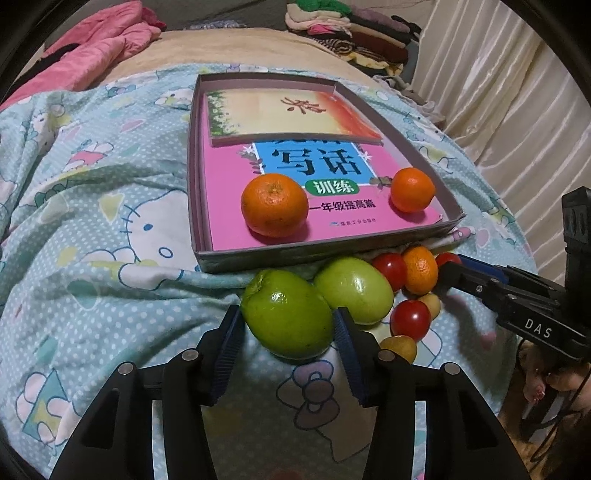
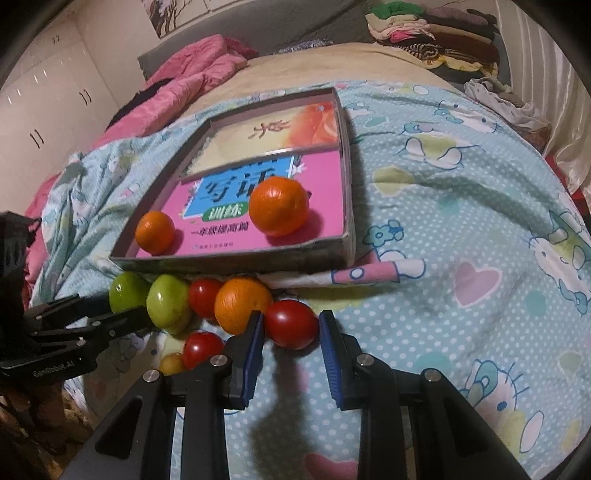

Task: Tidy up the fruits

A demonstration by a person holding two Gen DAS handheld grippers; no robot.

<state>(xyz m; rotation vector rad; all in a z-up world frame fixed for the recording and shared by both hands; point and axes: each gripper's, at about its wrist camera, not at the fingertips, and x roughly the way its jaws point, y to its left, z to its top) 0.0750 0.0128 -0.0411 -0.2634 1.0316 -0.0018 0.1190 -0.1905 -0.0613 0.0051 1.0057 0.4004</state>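
Observation:
My left gripper (image 1: 288,311) is shut on a green fruit (image 1: 288,332) that lies on the bedspread just before the box; both pads touch its sides. My right gripper (image 2: 291,315) is shut on a red tomato (image 2: 291,328). Between the two lie a second green fruit (image 1: 354,290), a small orange (image 2: 242,304), two more tomatoes (image 1: 389,269) (image 1: 410,319) and small yellow fruits (image 1: 400,347). The shallow cardboard box (image 1: 251,260) holds a large orange (image 1: 275,205) and a smaller orange (image 1: 412,190) on a pink book. In the left wrist view the right gripper (image 1: 454,266) enters from the right.
The box rests on a blue cartoon-print bedspread (image 2: 461,221) with soft folds. A pink quilt (image 1: 92,55) lies at the back left, a pile of folded clothes (image 1: 351,26) at the back right, a curtain (image 1: 498,74) on the right. A hand (image 1: 565,380) holds the right gripper.

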